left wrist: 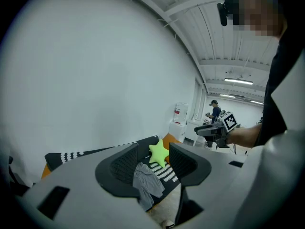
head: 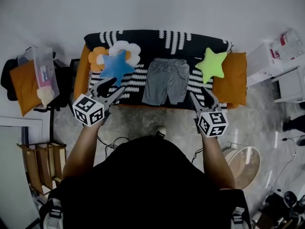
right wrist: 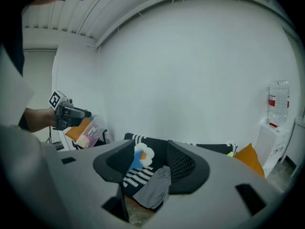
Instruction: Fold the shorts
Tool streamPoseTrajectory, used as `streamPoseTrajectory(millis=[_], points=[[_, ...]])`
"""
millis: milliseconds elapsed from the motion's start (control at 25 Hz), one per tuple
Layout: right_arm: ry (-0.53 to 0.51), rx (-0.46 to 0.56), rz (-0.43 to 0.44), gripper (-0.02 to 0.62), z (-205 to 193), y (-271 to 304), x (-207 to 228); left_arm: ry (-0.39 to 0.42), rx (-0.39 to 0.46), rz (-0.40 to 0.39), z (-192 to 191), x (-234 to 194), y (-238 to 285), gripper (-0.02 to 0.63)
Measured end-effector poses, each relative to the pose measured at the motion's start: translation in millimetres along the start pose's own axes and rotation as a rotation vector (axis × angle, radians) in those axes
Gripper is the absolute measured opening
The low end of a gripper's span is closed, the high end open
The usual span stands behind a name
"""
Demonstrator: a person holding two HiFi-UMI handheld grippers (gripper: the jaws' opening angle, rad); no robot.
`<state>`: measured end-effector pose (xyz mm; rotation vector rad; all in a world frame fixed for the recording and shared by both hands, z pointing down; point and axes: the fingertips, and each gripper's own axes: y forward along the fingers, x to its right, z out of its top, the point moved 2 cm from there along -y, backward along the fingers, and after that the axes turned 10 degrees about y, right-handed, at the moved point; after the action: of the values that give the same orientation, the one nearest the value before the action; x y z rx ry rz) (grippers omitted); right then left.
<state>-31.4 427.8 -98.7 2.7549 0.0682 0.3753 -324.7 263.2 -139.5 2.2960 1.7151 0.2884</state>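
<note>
Shorts [head: 166,81], grey, lie flat and spread out on the black-and-white patterned blanket [head: 143,75] that covers the couch, waistband toward the wall and both legs pointing toward you. They sit roughly in the middle, between the blue star cushion [head: 116,66] and the green star cushion [head: 211,64], touching neither. No crease or fold shows in them, so I judge that the folding has not begun: every fold is left to do.

Your left gripper [head: 118,85] hangs at the near edge of the couch, off to the left of the shorts, just in front of the blue star cushion. Its jaws stand wide apart and hold nothing; in its own view the shorts show only in the distance through the gap. Your right gripper [head: 198,93] hangs at the near edge on the other side, near the right leg of the shorts without touching it. Its jaws are also spread wide and empty, the cloth visible beyond them.

From here you likely need to bring both grippers in to the fabric, take one side, and lay it over the other before doubling the shorts up.
</note>
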Motion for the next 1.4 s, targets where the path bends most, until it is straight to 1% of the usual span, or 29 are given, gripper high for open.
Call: streamPoseTrajectory(millis=[240,440,680,840,1000,1160,1280,1400], points=[[0.009,-0.017,0.026,0.222,2.4,8.4,35.0,-0.009,-0.019,0.031,5.0,10.4,24.5,0.221],[0.014,-0.015,0.03,0.222,5.9,5.5,51.2,-0.002,-0.035,0.031,8.3,18.3,37.1,0.221],[0.041,0.005,-0.006,0.222,13.4,4.9,78.7,0.01,-0.034,0.019,19.2,12.8,61.1,0.221],[0.044,-0.003,-0.029,0.222,12.1,9.1,88.5,0.007,-0.026,-0.007,19.5,9.7,78.9,0.222],[0.034,-0.009,-0.047,0.222,17.4,21.1,92.1,-0.009,-0.021,-0.022,13.9,-6.5,94.6,0.222],[0.026,-0.025,-0.073,0.222,24.6,41.7,99.7,-0.029,-0.008,-0.037,11.6,-32.0,114.3,0.222],[0.019,-0.046,-0.088,0.222,32.6,65.1,102.2,-0.042,-0.005,-0.052,10.5,-56.6,129.1,0.222],[-0.01,-0.075,-0.09,0.222,42.3,95.1,98.1,-0.057,-0.005,-0.061,7.2,-88.6,142.5,0.222]])
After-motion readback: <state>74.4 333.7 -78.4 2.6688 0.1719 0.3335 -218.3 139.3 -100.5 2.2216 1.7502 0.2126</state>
